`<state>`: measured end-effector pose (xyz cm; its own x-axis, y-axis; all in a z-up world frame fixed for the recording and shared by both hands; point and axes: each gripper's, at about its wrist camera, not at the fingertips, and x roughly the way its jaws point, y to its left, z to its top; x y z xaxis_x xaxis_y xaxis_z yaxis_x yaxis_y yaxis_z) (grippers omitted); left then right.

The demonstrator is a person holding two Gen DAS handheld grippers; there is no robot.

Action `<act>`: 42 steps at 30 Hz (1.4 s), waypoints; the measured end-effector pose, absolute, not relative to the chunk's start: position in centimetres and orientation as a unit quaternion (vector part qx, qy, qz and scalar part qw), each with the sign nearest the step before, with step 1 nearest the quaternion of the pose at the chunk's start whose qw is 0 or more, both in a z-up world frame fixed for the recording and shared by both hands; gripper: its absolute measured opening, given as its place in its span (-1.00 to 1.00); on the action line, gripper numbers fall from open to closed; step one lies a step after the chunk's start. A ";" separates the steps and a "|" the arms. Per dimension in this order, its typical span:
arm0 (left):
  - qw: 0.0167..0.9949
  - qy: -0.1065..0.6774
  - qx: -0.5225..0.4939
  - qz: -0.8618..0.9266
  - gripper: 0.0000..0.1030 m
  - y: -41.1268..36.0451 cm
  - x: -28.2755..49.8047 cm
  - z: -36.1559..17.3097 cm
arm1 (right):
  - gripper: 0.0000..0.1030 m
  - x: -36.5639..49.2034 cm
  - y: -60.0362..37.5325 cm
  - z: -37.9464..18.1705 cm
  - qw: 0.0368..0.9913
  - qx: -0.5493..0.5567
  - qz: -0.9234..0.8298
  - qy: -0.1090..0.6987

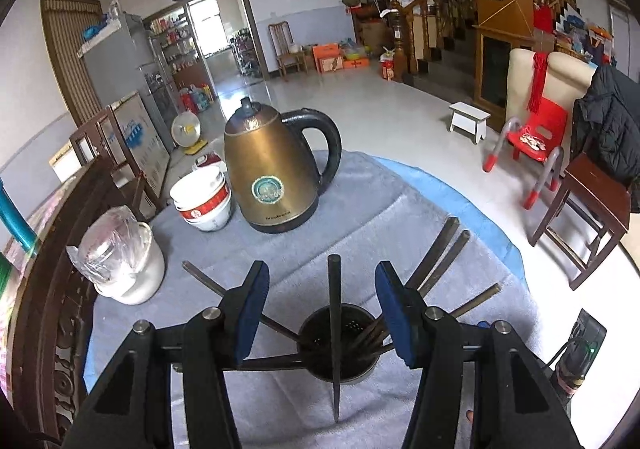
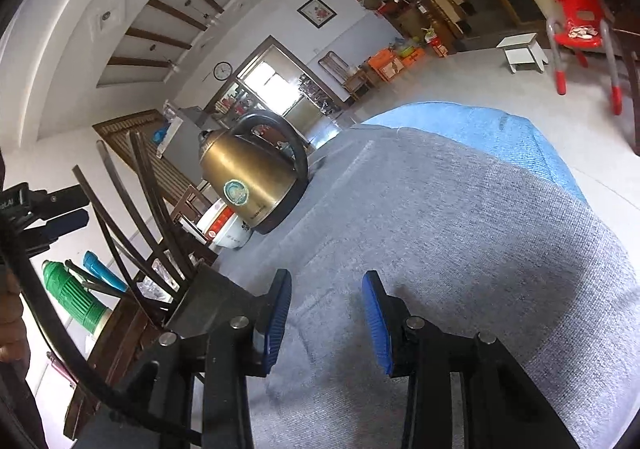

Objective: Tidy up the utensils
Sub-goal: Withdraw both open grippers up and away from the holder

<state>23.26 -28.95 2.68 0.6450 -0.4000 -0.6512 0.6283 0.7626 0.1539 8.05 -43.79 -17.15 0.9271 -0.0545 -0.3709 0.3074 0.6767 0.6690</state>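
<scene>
While hovering directly above the dark holder on the grey cloth, left gripper spread wide, gripping nothing — one chopstick standing between the pads, long axis running toward the camera, tip outside the rim. Other chopsticks fanned out of the cup. Right gripper likewise parted and bare, holder off to its left. Clearly nearer: the left.
</scene>
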 end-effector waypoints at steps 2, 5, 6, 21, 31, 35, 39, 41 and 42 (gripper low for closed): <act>0.886 0.310 0.186 -0.289 -0.09 -29.0 23.7 2.5 | -0.23 8.2 -43.8 -17.2 0.900 0.390 -0.101 0.164; 0.882 0.320 0.187 -0.290 -0.27 -29.1 24.4 2.2 | -0.23 8.3 -43.9 -17.3 0.900 0.390 -0.101 0.167; 0.881 0.323 0.186 -0.291 -0.28 -29.1 24.5 2.1 | -0.23 8.4 -43.8 -17.3 0.900 0.390 -0.101 0.168; 0.885 0.290 0.188 -0.313 -0.87 -28.5 22.8 3.7 | -0.23 8.9 -43.7 -17.2 0.898 0.391 -0.106 0.175; 0.887 0.274 0.172 -0.328 -0.87 -26.7 20.6 6.9 | -0.23 8.7 -43.8 -17.3 0.895 0.394 -0.114 0.176; 0.894 0.262 0.146 -0.334 -0.87 -25.5 19.8 9.1 | -0.23 8.6 -43.8 -17.3 0.894 0.395 -0.116 0.176; 0.908 0.233 0.110 -0.330 -0.87 -24.1 19.4 11.7 | -0.23 8.5 -43.8 -17.3 0.894 0.396 -0.118 0.175; 0.918 0.211 0.086 -0.326 -0.87 -23.4 19.3 12.9 | -0.23 8.4 -43.8 -17.3 0.894 0.396 -0.118 0.175; 0.922 0.201 0.080 -0.321 -0.87 -23.1 19.2 13.2 | -0.23 8.4 -43.8 -17.3 0.894 0.396 -0.118 0.175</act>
